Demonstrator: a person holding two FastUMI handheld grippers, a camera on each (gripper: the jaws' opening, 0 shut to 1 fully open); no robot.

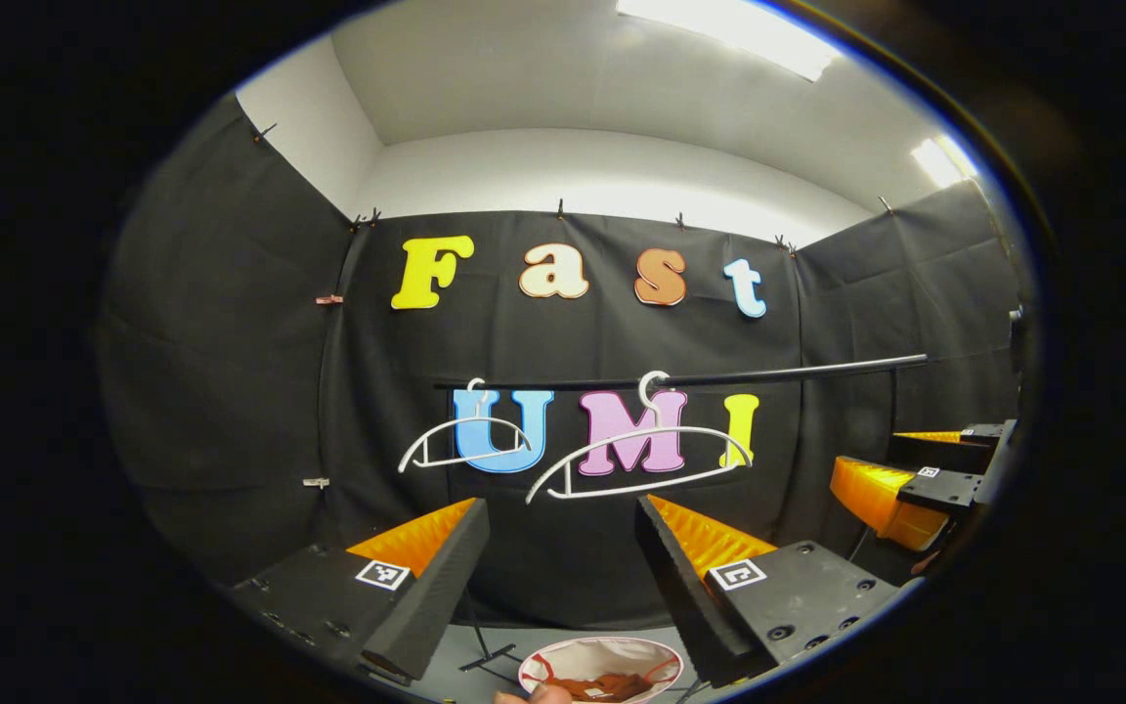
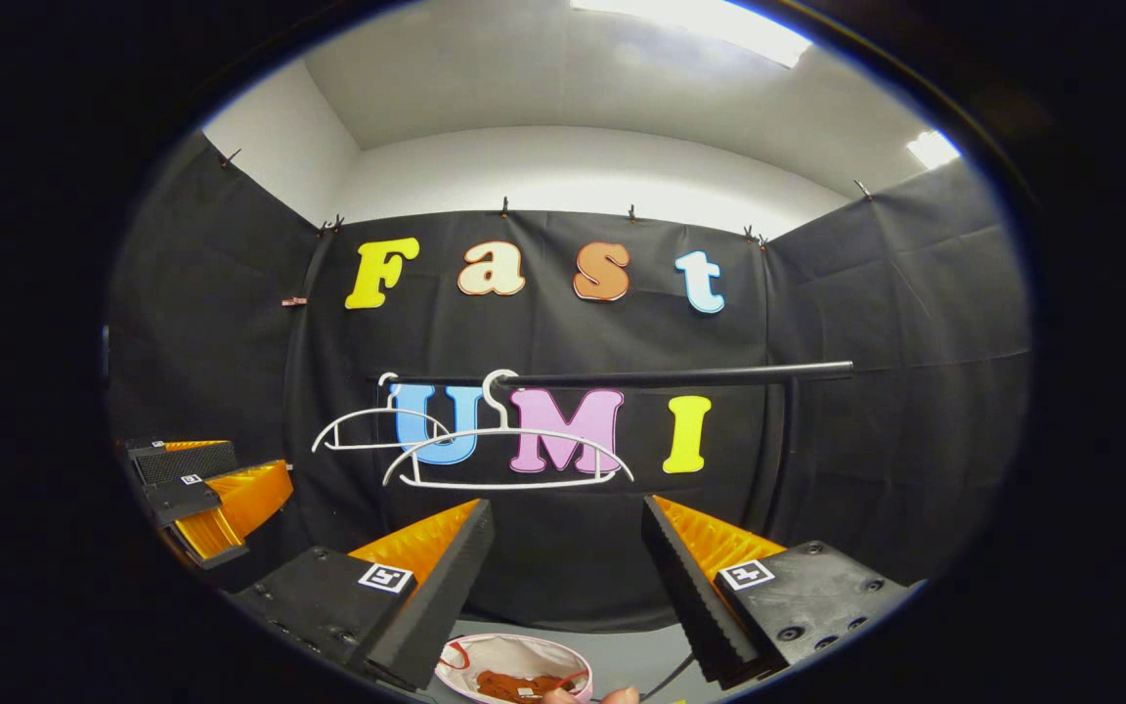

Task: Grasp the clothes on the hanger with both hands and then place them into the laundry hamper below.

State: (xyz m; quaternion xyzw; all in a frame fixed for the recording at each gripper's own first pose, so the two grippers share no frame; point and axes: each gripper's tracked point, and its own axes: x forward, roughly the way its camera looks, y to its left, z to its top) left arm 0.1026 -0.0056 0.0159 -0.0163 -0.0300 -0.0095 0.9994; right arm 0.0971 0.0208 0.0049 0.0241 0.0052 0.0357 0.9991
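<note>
Black cloth lines the booth on three sides, with a pale wall and ceiling lights above it. Across the far wall we see a dark rail [image 1: 719,374] running left to right, and two white hangers on it: a smaller-looking one to the left [image 1: 465,440] and a nearer one to the right [image 1: 636,455]. Both hangers are bare.

Low in the left gripper view, between the fingers, we see the laundry hamper [image 1: 602,670] standing on the floor [image 1: 470,650], its pale rim round and open to us. Reddish-brown clothes [image 1: 612,687] lie inside it. A fingertip of the person [image 1: 534,696] shows at the very bottom edge, just in front of the hamper's rim.

The left tool [image 1: 563,548] has its two fingers spread wide apart with nothing between them; beyond the gap we see the cloth wall and the hamper below. The right tool [image 2: 568,548] stands the same way in the right gripper view, fingers well apart and holding nothing.

In the left gripper view the right tool also shows farther off at the right edge; in the right gripper view the left tool shows at the left edge. Whether those far jaws are spread we judge only from each tool's own camera.

The dark upright of the rack [image 2: 786,430] drops from the right end of the rail.
</note>
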